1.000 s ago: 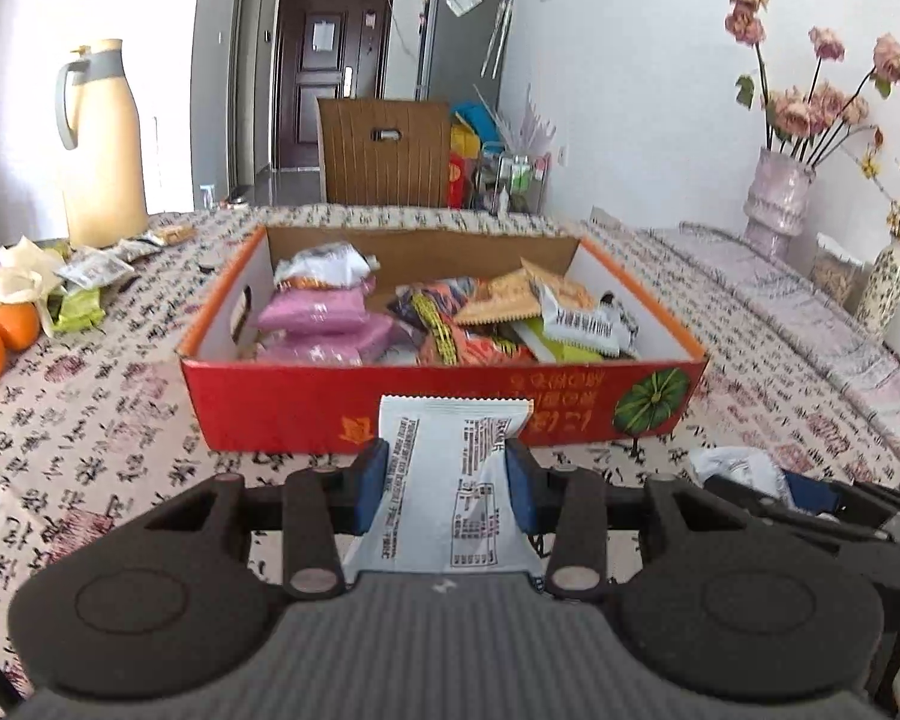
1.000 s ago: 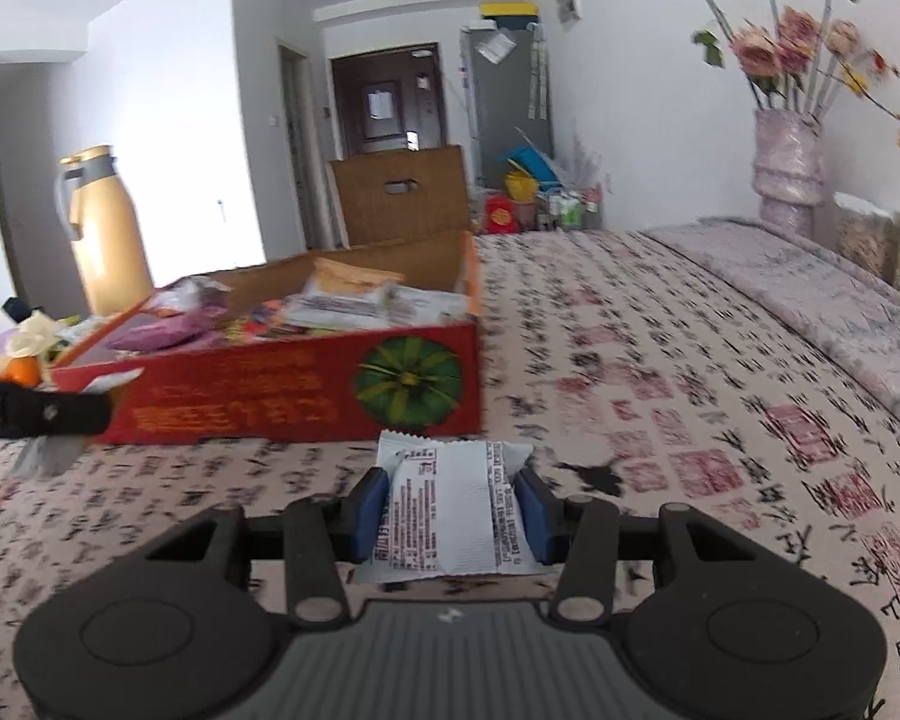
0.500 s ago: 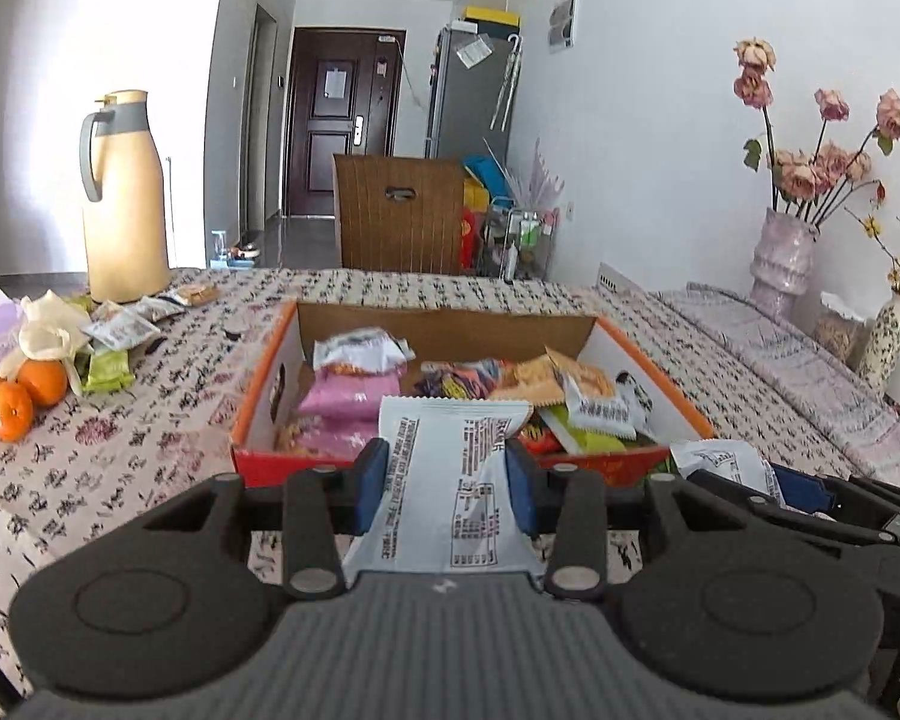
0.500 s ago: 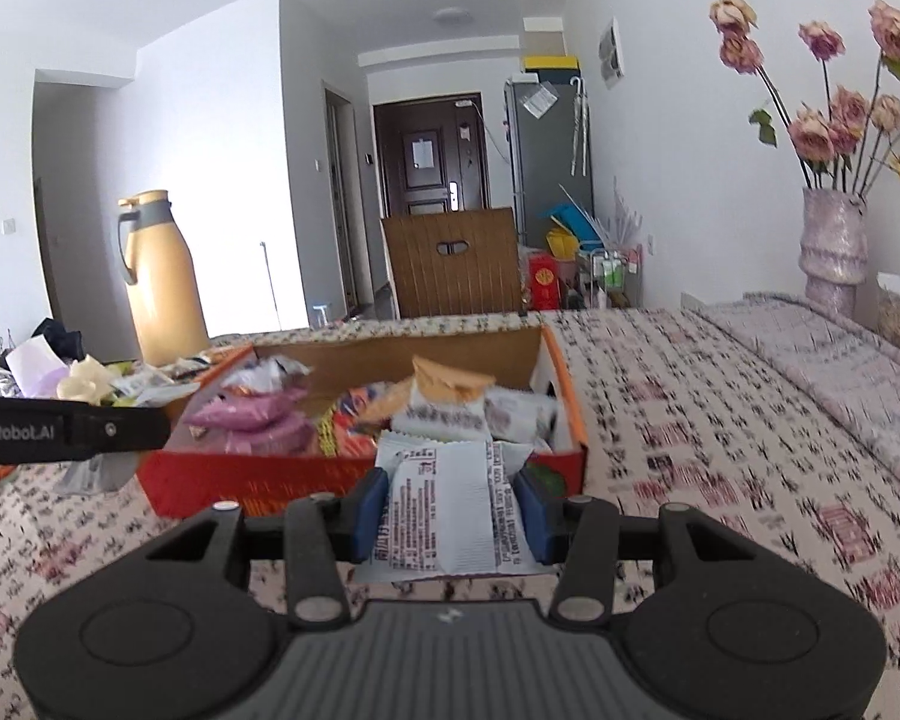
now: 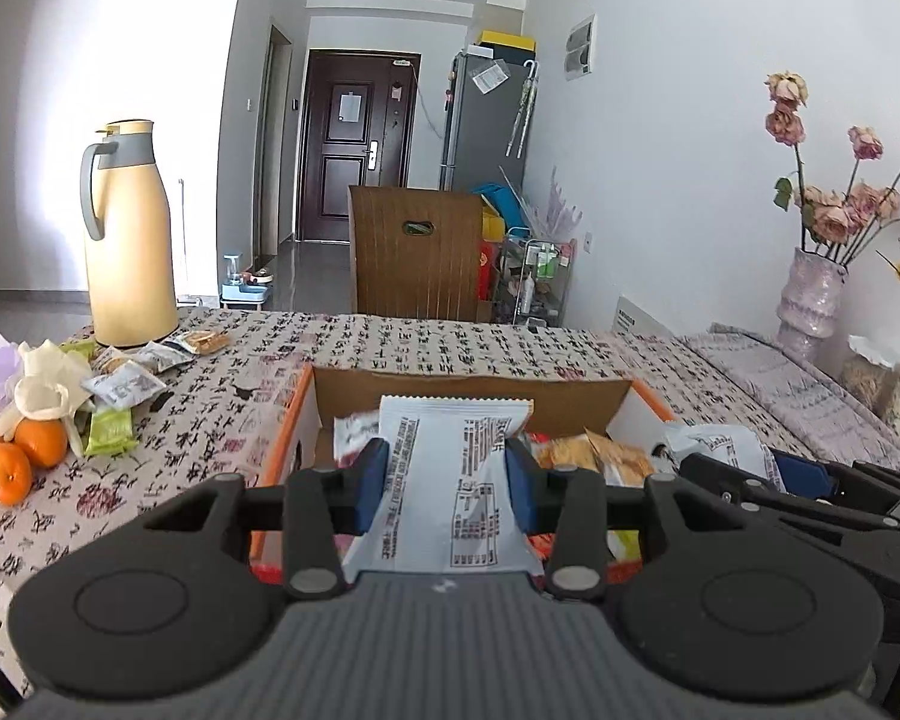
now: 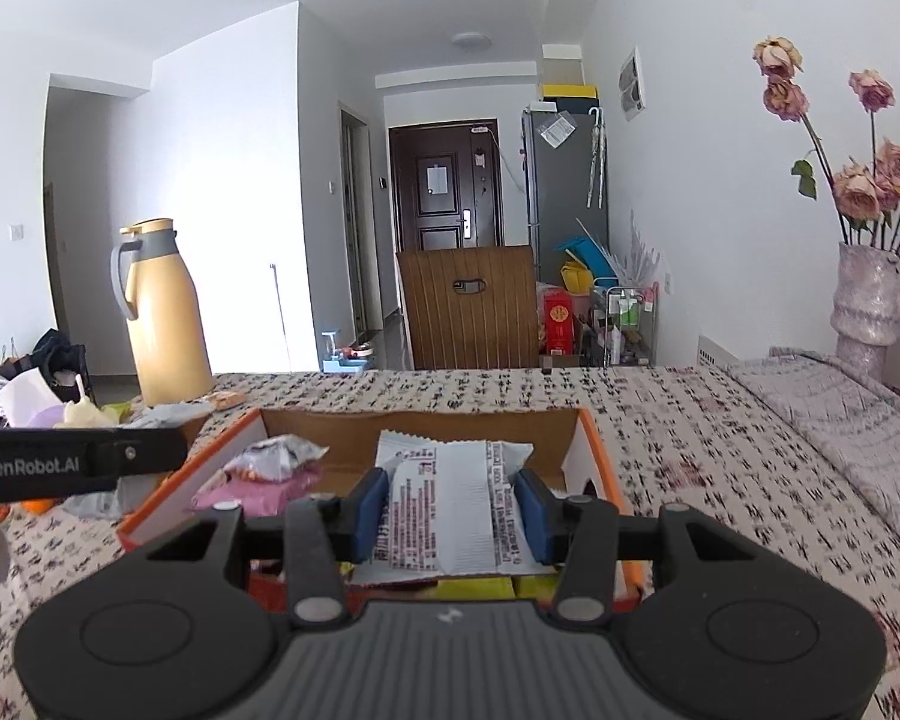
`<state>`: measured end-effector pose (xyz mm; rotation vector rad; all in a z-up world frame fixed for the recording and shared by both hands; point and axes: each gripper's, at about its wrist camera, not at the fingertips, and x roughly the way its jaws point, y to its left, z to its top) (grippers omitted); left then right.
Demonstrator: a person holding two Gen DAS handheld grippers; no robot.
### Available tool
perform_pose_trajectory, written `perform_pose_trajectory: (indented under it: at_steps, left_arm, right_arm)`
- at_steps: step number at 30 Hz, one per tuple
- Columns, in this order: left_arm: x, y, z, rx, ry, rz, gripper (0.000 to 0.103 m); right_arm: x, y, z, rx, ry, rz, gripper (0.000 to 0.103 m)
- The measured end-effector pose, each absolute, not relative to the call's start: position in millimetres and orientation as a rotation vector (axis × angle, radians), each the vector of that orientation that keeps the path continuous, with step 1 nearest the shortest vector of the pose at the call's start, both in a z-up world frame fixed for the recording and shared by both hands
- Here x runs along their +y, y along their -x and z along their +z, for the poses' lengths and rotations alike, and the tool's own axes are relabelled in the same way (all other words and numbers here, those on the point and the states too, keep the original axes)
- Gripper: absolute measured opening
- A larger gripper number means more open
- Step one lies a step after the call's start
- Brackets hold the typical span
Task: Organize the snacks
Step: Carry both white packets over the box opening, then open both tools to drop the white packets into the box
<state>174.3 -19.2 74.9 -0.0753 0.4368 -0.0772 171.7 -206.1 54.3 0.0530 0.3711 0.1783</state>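
My left gripper [image 5: 447, 480] is shut on a white snack packet [image 5: 450, 498] and holds it above the near edge of the red cardboard box [image 5: 282, 438]. My right gripper [image 6: 450, 507] is shut on another white snack packet [image 6: 444, 516] above the same box [image 6: 597, 456]. The box holds several snacks, among them a pink pack [image 6: 258, 489] and an orange pack [image 5: 600, 456]. The right gripper with its packet shows at the right of the left wrist view [image 5: 792, 474]. Loose snack packets [image 5: 126, 381] lie on the table to the left.
A yellow thermos jug [image 5: 126, 240] stands at the far left of the table. Oranges [image 5: 12, 456] and a white glove [image 5: 45, 390] lie at the left. Vases with dried flowers [image 5: 810, 300] stand at the right. A wooden chair [image 5: 417, 252] is beyond the table.
Both grippers have risen and moved forward with their packets, from in front of the box's red front wall to above the box.
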Motion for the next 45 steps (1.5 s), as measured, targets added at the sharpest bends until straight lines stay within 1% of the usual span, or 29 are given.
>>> perform_pose_trajectory:
  at_steps: [15, 21, 27, 38, 40, 41, 42, 43, 44, 45]
  left_arm:
    - [-6.1, -239.0, 85.4, 0.404, 0.104, -0.035, 0.042]
    - [-4.0, -264.7, 71.6, 0.417, 0.12, -0.017, 0.042]
    - [-3.2, -281.1, 47.2, 0.459, 0.105, -0.02, 0.042]
    - [-8.2, -282.0, 30.6, 0.485, 0.079, -0.052, 0.042]
    - [-8.1, -281.6, 30.2, 0.483, 0.079, -0.05, 0.044]
    - [-7.9, -280.9, 30.0, 0.479, 0.082, -0.045, 0.046]
    - [-7.2, -280.0, 30.5, 0.471, 0.085, -0.044, 0.055]
    - [-6.6, -278.7, 30.9, 0.462, 0.088, -0.042, 0.071]
    - [-6.0, -276.9, 31.8, 0.451, 0.09, -0.035, 0.079]
    - [-5.2, -274.6, 33.2, 0.436, 0.09, -0.023, 0.092]
  right_arm:
    - [-183.9, -244.9, 65.6, 0.366, -0.031, 0.19, 0.046]
    - [-180.2, -269.2, 57.6, 0.373, -0.054, 0.196, 0.046]
    - [-183.7, -281.7, 34.5, 0.406, -0.074, 0.209, 0.046]
    - [-188.9, -282.0, 20.0, 0.43, -0.059, 0.198, 0.046]
    - [-189.0, -280.9, 19.7, 0.431, -0.054, 0.193, 0.047]
    - [-189.3, -279.6, 19.5, 0.43, -0.051, 0.189, 0.046]
    - [-188.6, -279.4, 20.0, 0.429, -0.046, 0.183, 0.047]
    - [-188.8, -278.6, 20.1, 0.425, -0.045, 0.179, 0.053]
    - [-189.3, -277.6, 20.6, 0.421, -0.046, 0.176, 0.056]
    - [-190.5, -276.5, 21.5, 0.416, -0.049, 0.171, 0.067]
